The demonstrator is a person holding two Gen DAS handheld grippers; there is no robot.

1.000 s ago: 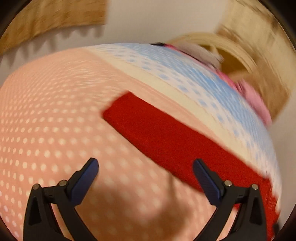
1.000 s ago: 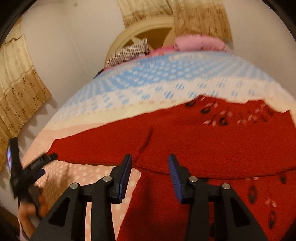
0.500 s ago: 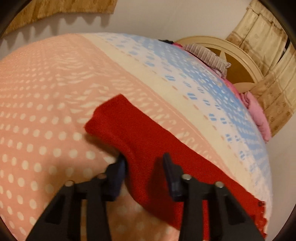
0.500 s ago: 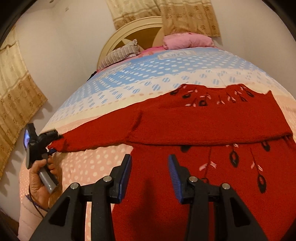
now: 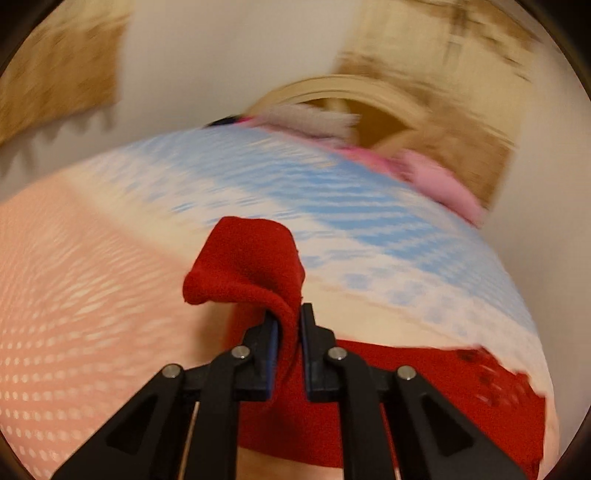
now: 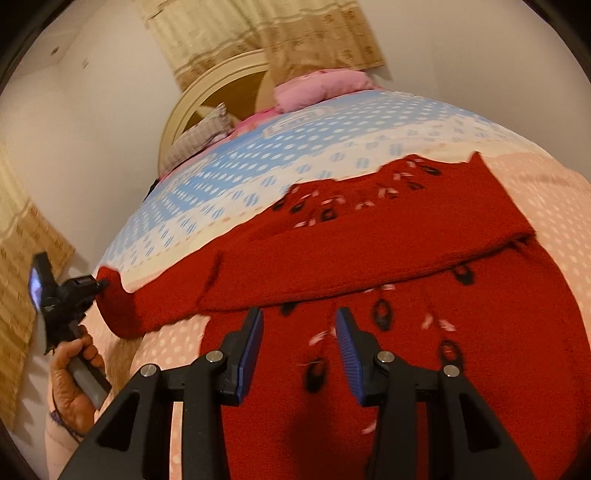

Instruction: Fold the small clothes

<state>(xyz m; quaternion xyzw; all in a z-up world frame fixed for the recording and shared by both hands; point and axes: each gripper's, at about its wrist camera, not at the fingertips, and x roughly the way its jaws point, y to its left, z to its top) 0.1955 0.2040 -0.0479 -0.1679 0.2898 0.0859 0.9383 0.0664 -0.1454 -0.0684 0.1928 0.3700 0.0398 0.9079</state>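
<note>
Right wrist view, from its left edge: your left hand (image 6: 72, 373) grips the handle of the left gripper (image 6: 96, 283), whose tips bite the cuff end of the red sweater's sleeve (image 6: 122, 306). That cuff stands raised off the polka-dot bedspread (image 6: 546, 206), while the rest of the sleeve runs rightward along the bed into the folded upper part of the red sweater (image 6: 369, 251). The sweater lies spread across the pink part of the bedspread, its collar edge against the cream and blue band, its black and pink pattern showing. Your right gripper (image 6: 298, 350) hovers over the sweater's lower body with its blue-padded fingers (image 6: 251, 343) parted and nothing between them; you hold no cloth there. Farther back, a striped pillow (image 6: 199, 136) and a pink pillow (image 6: 321, 86) rest at the curved headboard (image 6: 218, 85), with a patterned curtain (image 6: 266, 33) behind.

In the left wrist view, heavily blurred by motion, your left gripper (image 5: 288, 325) has just been closing and is now clenched on the sleeve (image 5: 247, 258). The cuff bunches and flops over to the left above the fingertips, lifted clear of the bedspread (image 5: 74, 280). The red sweater (image 5: 436, 391) stretches off to the lower right, lying on the bed.
</note>
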